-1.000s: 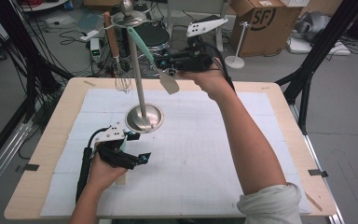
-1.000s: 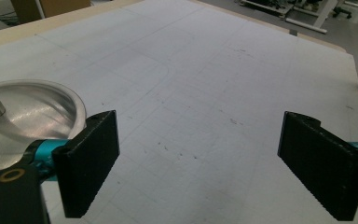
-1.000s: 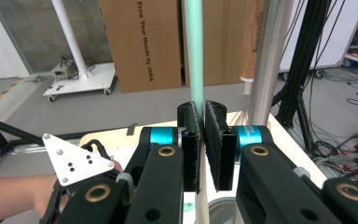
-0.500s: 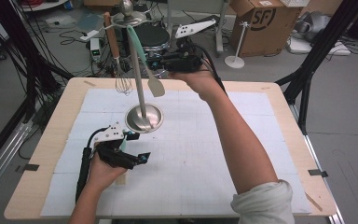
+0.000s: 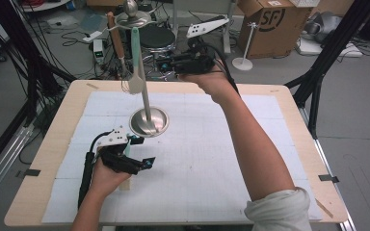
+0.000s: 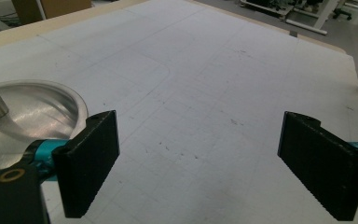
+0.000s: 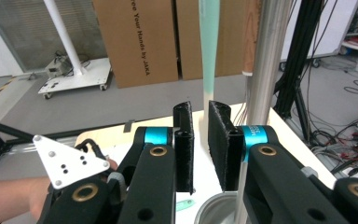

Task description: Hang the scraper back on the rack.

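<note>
High view: right claw (image 5: pixel 169 62), jaws just parted and empty, beside the spatula (image 5: pixel 136 67) hanging on the stand (image 5: pixel 148 121) near the worktop's (image 5: pixel 270 120) far edge; a bump could unhook it; left claw (image 5: pixel 137 151) wide, empty.

Room: grey floor (image 5: pixel 347 120) strewn with cables (image 5: pixel 72 36). Wooden surface (image 5: pixel 289 96) under white gridded mat (image 5: pixel 207 159). Cardboard boxes (image 5: pixel 265 21) behind. Black frame struts (image 5: pixel 325 62) at both sides. White stand (image 5: pixel 243 60) on floor. Round black stool (image 5: pixel 156 37).
</note>
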The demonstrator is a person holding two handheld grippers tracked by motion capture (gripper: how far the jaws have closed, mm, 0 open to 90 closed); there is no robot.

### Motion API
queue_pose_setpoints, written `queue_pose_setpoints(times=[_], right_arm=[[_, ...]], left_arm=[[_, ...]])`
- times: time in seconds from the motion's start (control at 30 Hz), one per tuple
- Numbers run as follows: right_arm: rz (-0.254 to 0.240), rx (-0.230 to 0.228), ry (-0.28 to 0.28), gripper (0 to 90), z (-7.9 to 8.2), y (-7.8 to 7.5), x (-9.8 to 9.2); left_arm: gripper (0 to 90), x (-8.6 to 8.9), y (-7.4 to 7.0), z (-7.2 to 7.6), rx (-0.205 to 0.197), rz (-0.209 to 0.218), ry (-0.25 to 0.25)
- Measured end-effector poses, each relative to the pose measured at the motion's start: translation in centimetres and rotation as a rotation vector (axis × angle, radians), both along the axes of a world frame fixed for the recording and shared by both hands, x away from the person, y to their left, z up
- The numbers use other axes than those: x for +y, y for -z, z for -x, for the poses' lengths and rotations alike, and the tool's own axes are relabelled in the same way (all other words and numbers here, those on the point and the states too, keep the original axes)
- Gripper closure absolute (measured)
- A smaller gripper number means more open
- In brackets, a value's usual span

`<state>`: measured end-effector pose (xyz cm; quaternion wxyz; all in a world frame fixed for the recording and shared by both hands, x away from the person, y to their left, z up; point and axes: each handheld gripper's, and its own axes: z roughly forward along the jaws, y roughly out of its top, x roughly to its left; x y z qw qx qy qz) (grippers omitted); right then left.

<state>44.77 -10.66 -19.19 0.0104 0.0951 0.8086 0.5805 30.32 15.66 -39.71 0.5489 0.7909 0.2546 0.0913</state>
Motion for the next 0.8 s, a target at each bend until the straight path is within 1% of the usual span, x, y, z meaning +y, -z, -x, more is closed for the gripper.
queue_pose_setpoints(times=[0.03,0.2,0.27,0.4,0.43,0.47,0.53,0.63,0.7,0.77,0.8], right_arm=[[0.004,-0.005,0.0,79.7,0.0,0.0,-0.1],[0.013,0.0,-0.008,77.4,0.1,0.1,-0.6],[0.007,0.002,-0.008,75.9,0.1,0.3,-0.9],[0.008,0.015,-0.005,72.3,0.2,0.6,-1.5],[0.006,0.006,-0.012,71.2,0.1,0.6,-1.7],[0.002,0.008,-0.017,70.2,0.2,0.7,-1.8],[0.009,0.013,-0.022,67.4,0.3,0.8,-2.1],[0.009,0.018,-0.022,64.3,0.5,1.0,-2.6],[-0.004,0.018,-0.023,62.6,0.6,1.2,-3.0],[-0.005,0.018,-0.025,60.1,0.7,1.5,-3.5],[0.0,0.024,-0.022,59.6,0.8,1.6,-3.7]], left_arm=[[13.2,0.0,0.0,0.0,-0.001,-0.002,0.001],[13.2,0.0,0.0,0.0,-0.001,-0.003,0.003],[13.2,0.0,0.0,0.0,0.001,-0.004,0.004],[13.2,-0.1,0.1,-0.1,0.002,-0.006,0.003],[13.2,0.0,0.1,-0.1,0.0,-0.008,0.004],[13.2,-0.1,0.1,0.0,0.003,-0.005,0.002],[13.2,-0.1,0.1,0.0,0.002,-0.009,0.001],[13.2,-0.1,0.1,-0.1,0.003,-0.009,0.006],[13.2,-0.1,0.1,-0.1,0.004,-0.01,0.005],[13.2,-0.1,0.1,-0.1,0.003,-0.011,0.004],[13.2,-0.1,0.1,0.0,0.005,-0.01,0.004]])
